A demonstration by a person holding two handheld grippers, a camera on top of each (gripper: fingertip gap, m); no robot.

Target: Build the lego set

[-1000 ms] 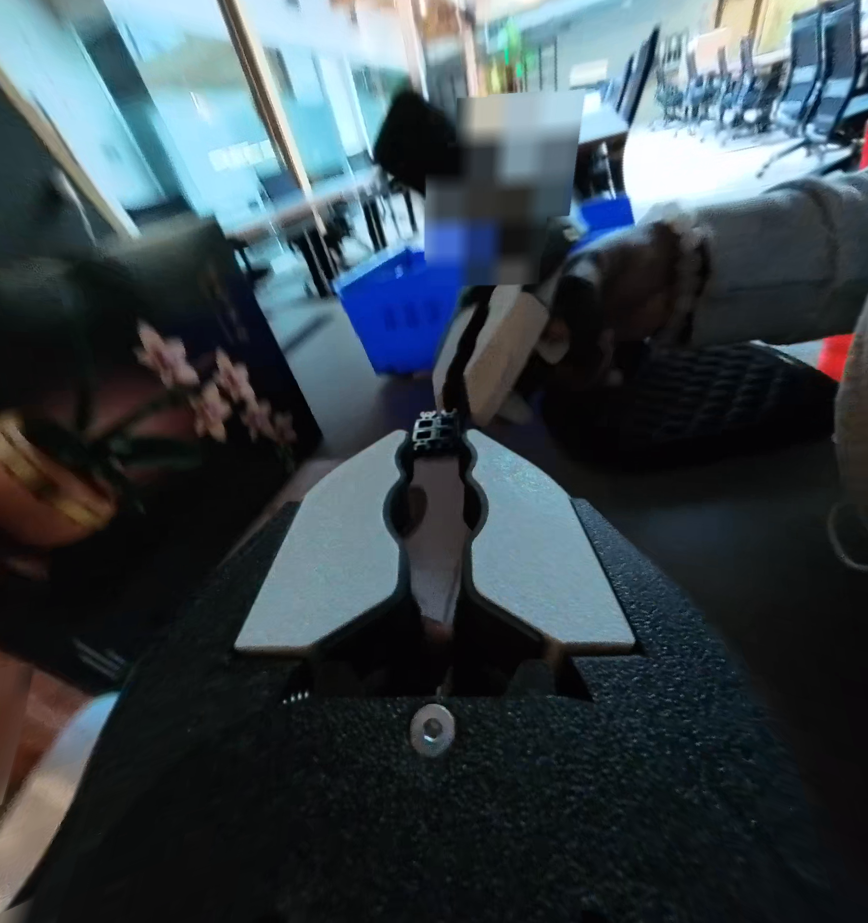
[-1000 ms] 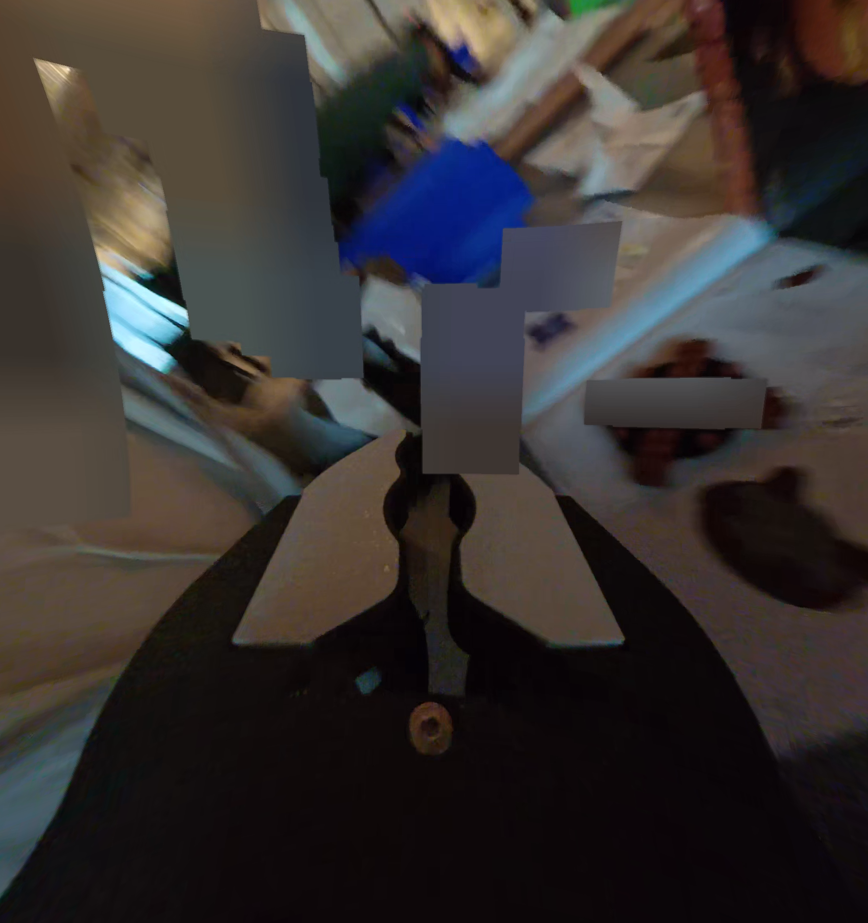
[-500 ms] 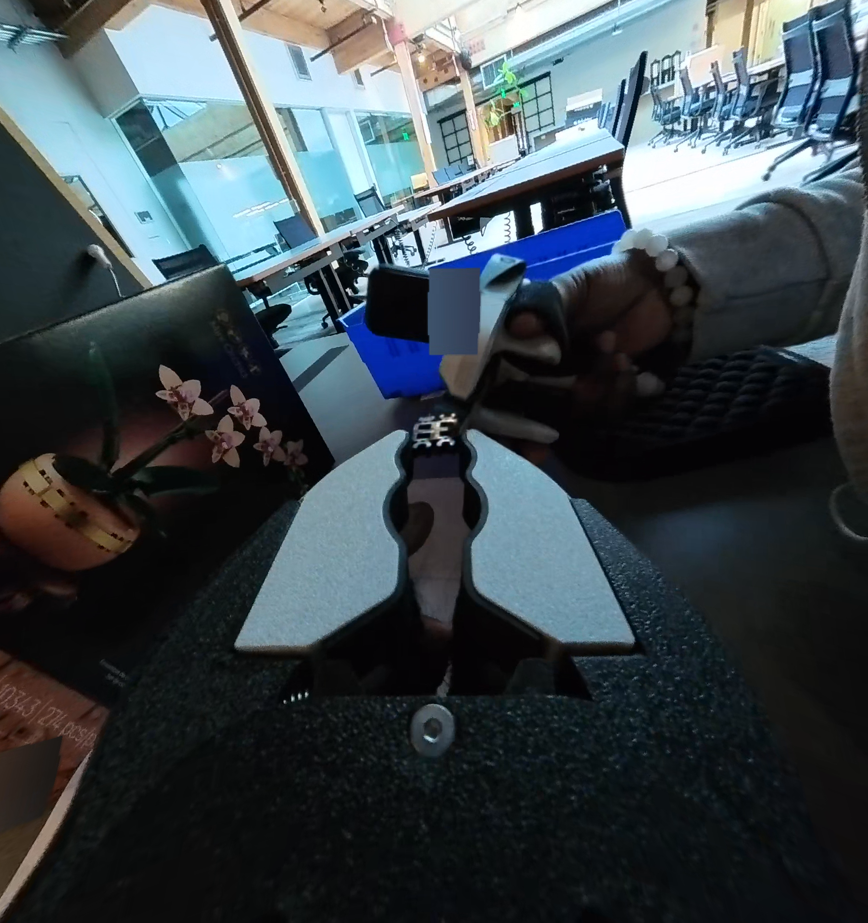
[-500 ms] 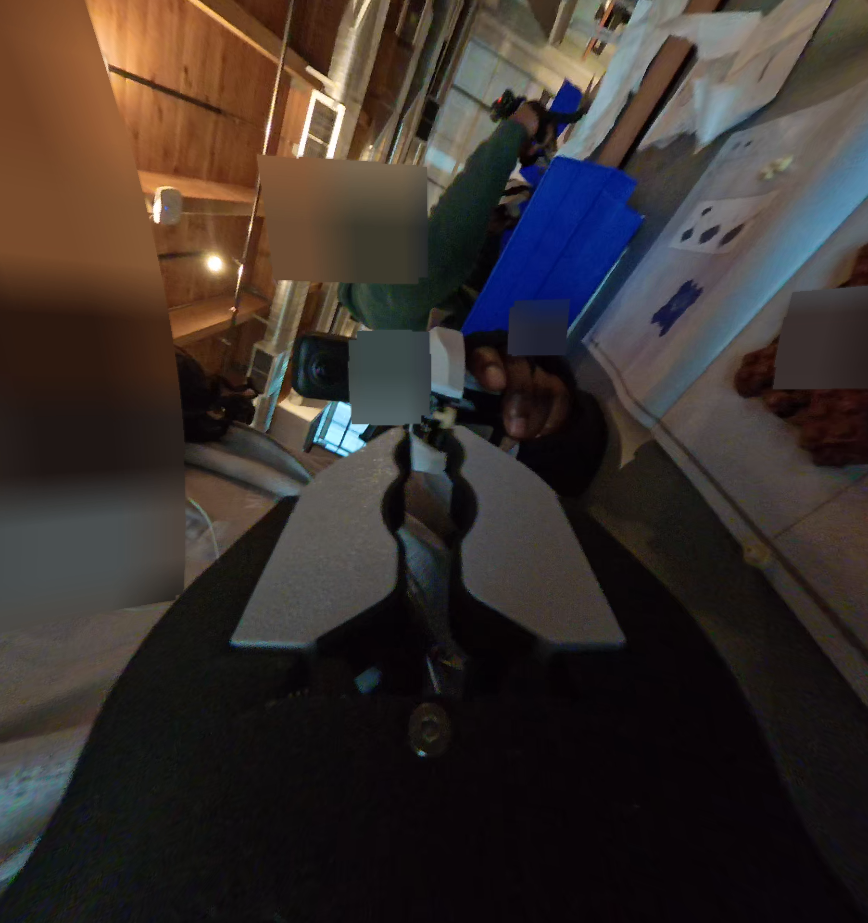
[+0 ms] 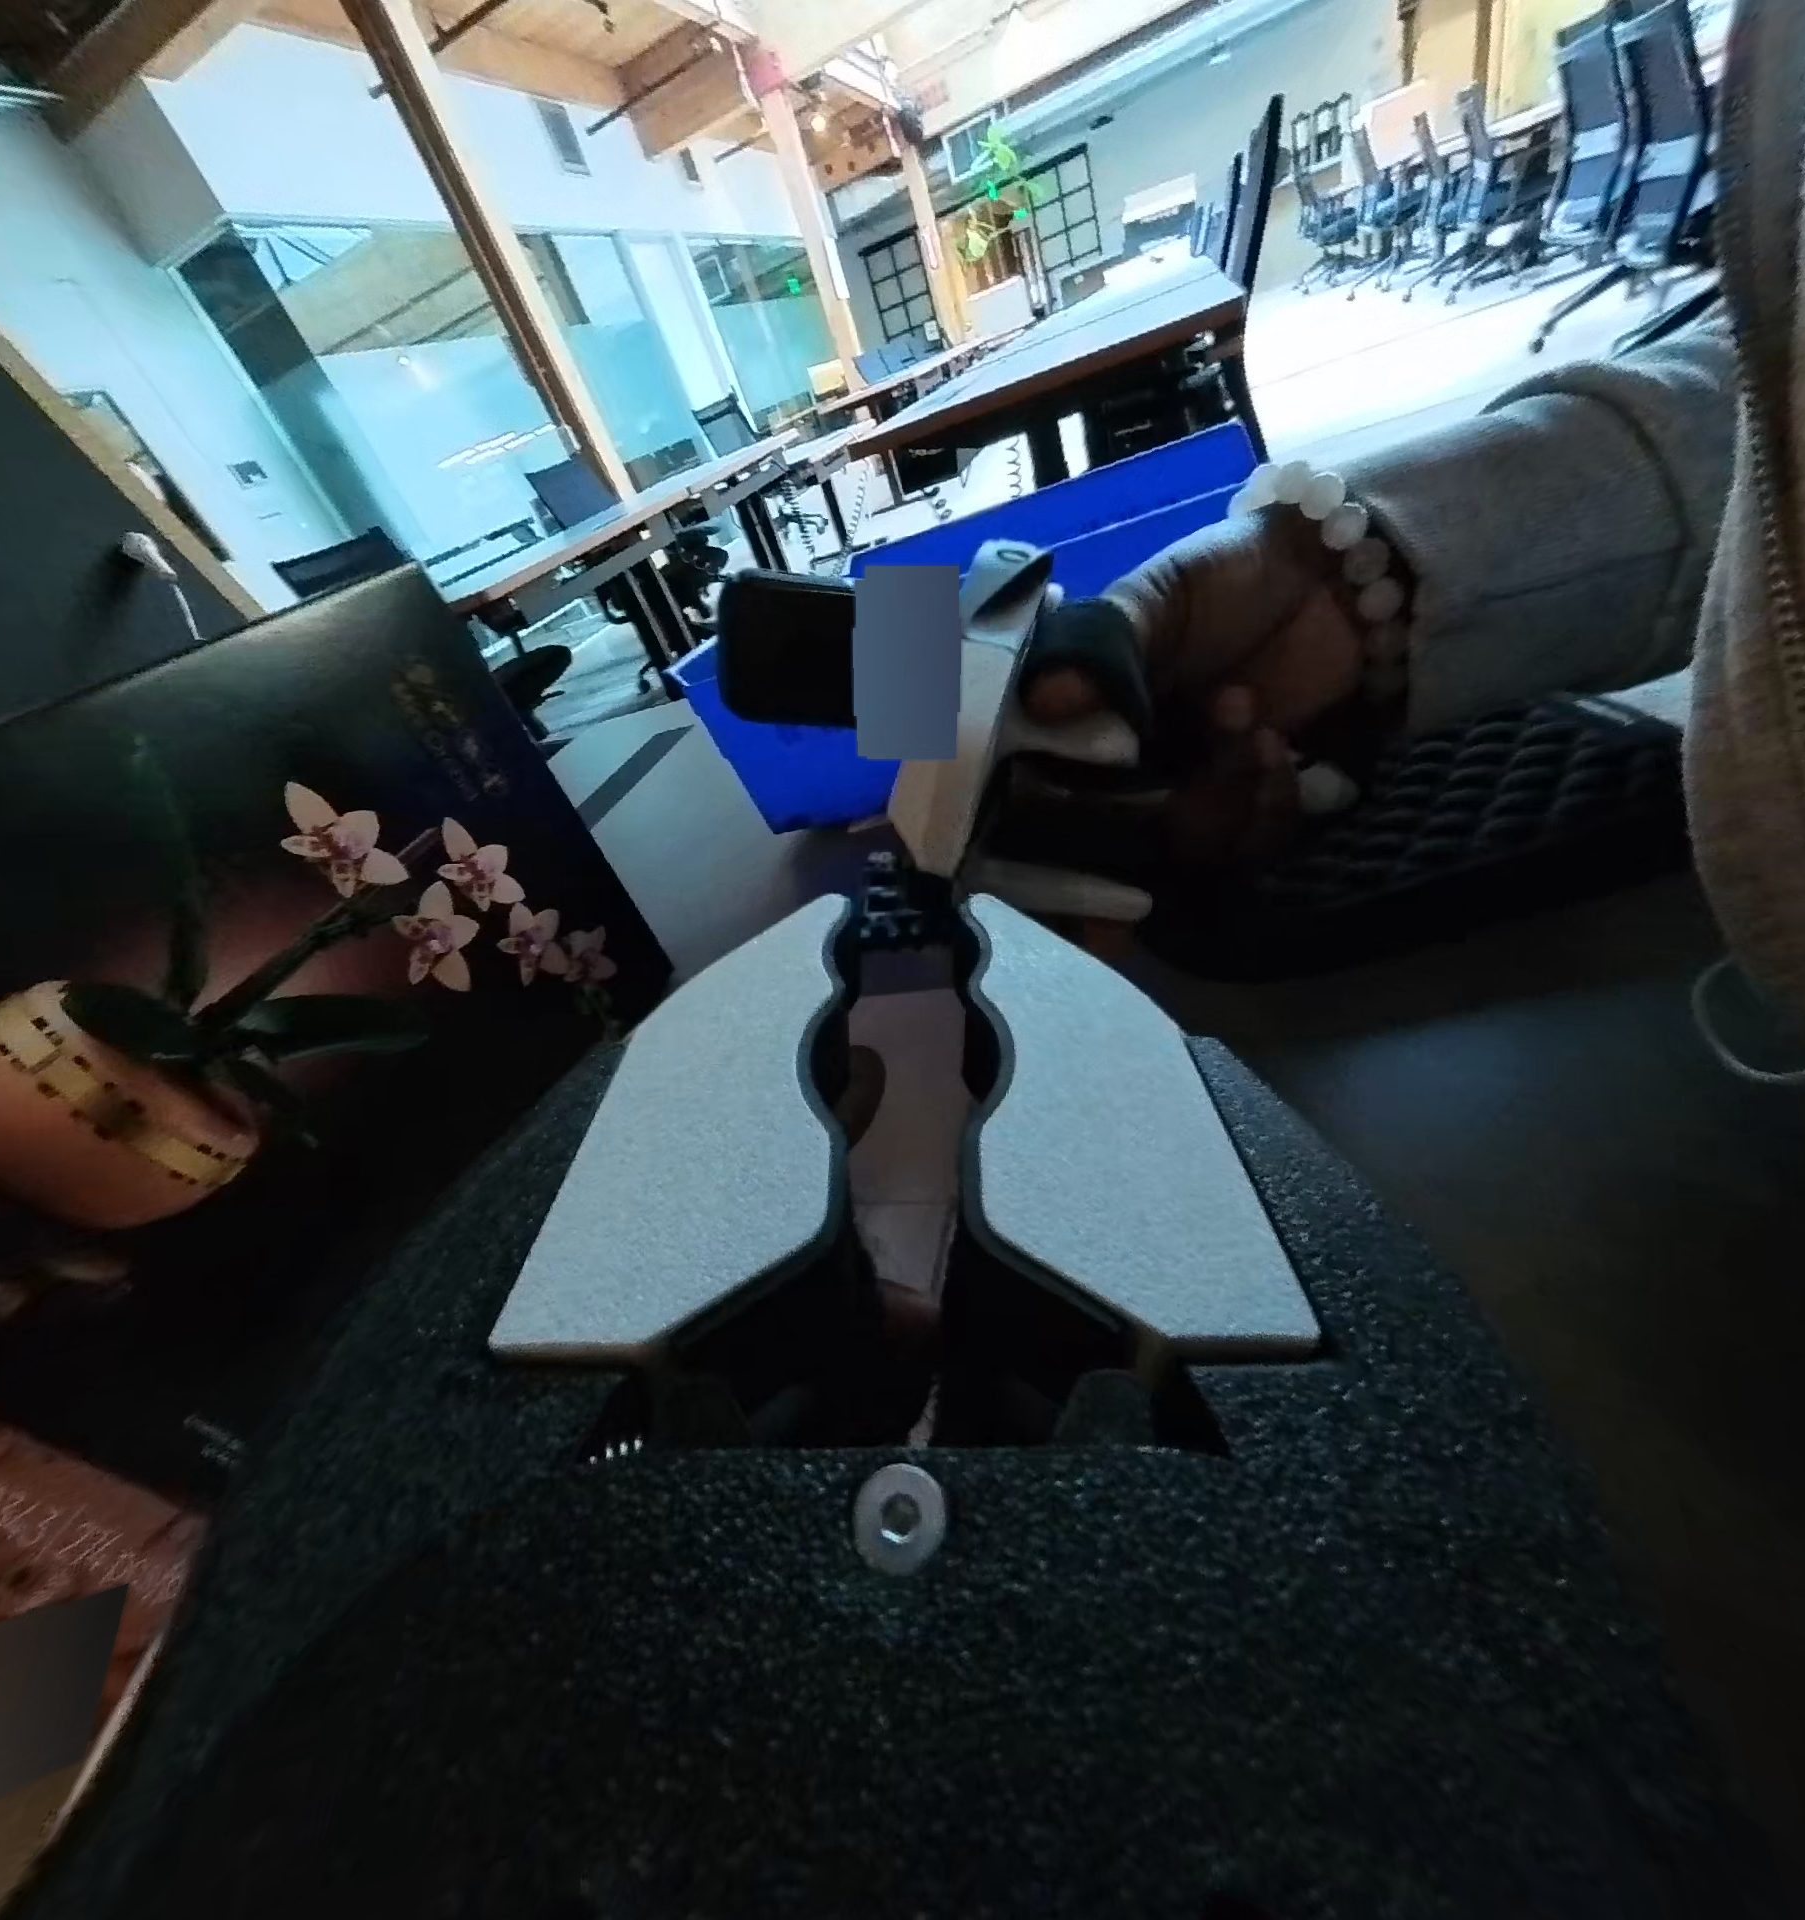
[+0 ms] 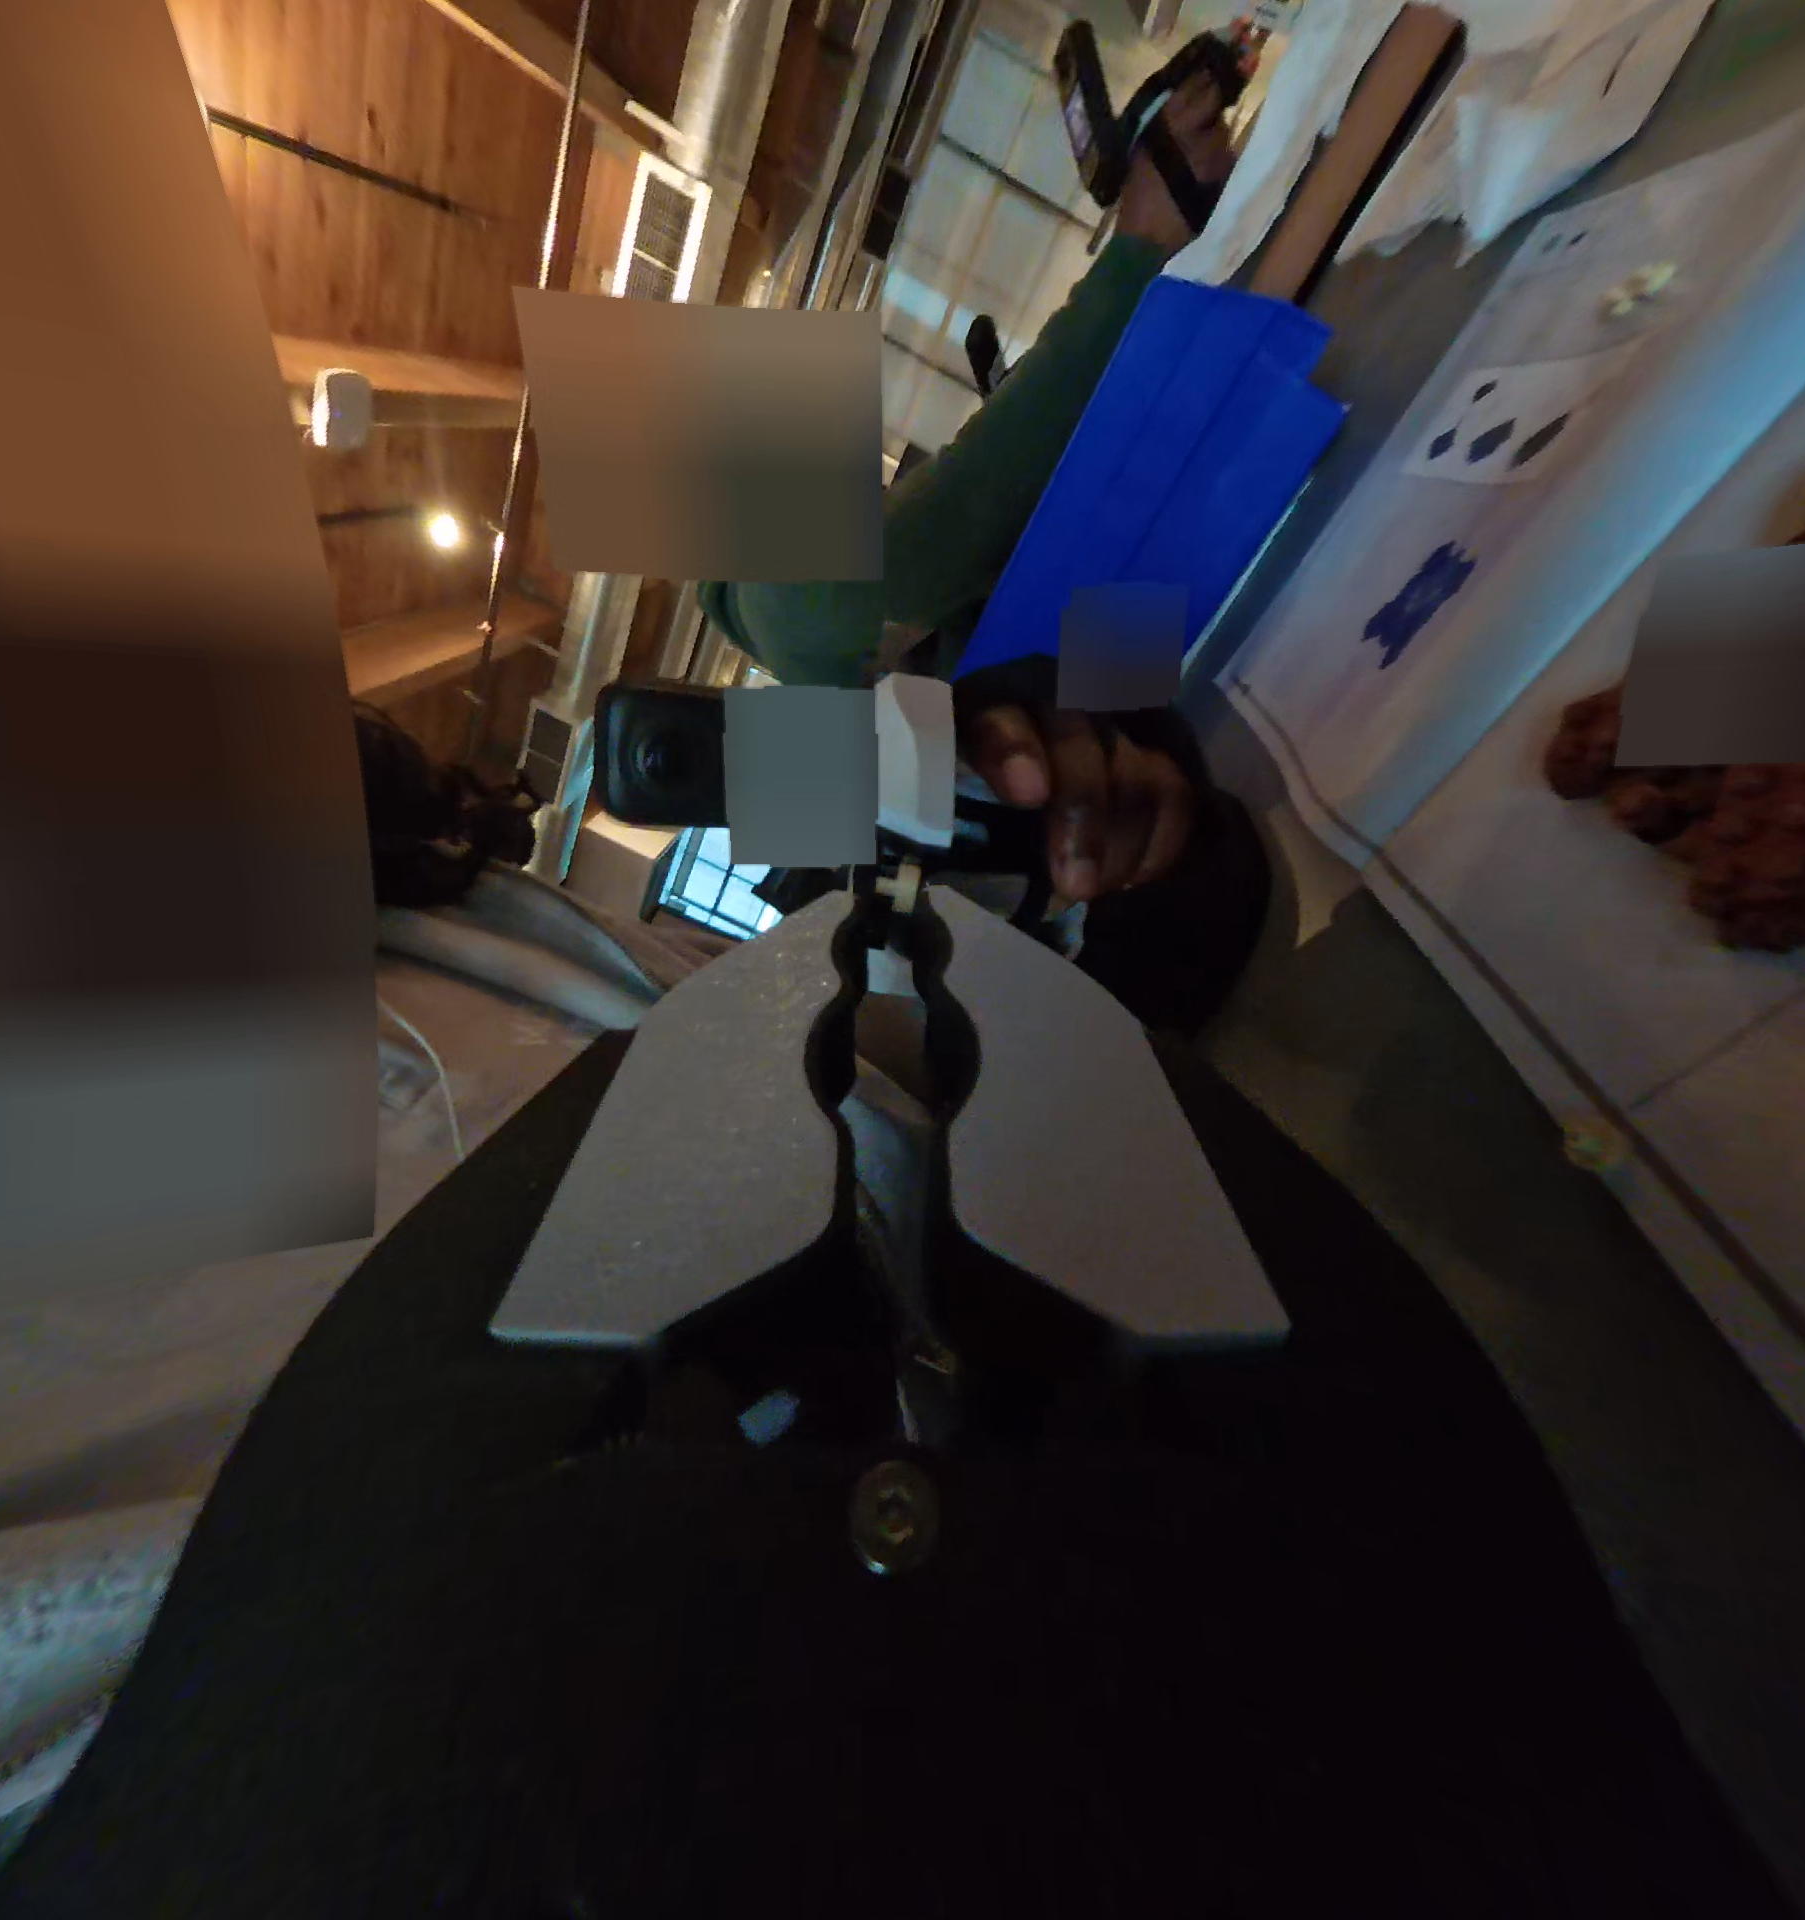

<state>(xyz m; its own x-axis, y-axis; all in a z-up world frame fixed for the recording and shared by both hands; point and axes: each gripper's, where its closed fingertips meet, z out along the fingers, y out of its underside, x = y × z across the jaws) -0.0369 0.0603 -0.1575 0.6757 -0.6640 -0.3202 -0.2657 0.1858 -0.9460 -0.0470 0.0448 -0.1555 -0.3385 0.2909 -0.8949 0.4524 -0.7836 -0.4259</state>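
Grippers tip to tip over dark table (image 5: pixel 1500 1195): left gripper (image 5: pixel 900 920) clamped on small black studded piece (image 5: pixel 890 902), right gripper (image 6: pixel 893 909) pinching small cream piece (image 6: pixel 900 883), flower-printed box (image 5: pixel 254 831) beside.

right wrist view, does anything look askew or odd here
The whole scene lies on its side: the blue bin and the table edge run steeply upward, so the right gripper is rolled sideways. Nothing spilled or broken shows.

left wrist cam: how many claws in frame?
2. The left claw, the view's own, at bottom centre; the right claw just beyond it, held in a hand, its tips close to the left's.
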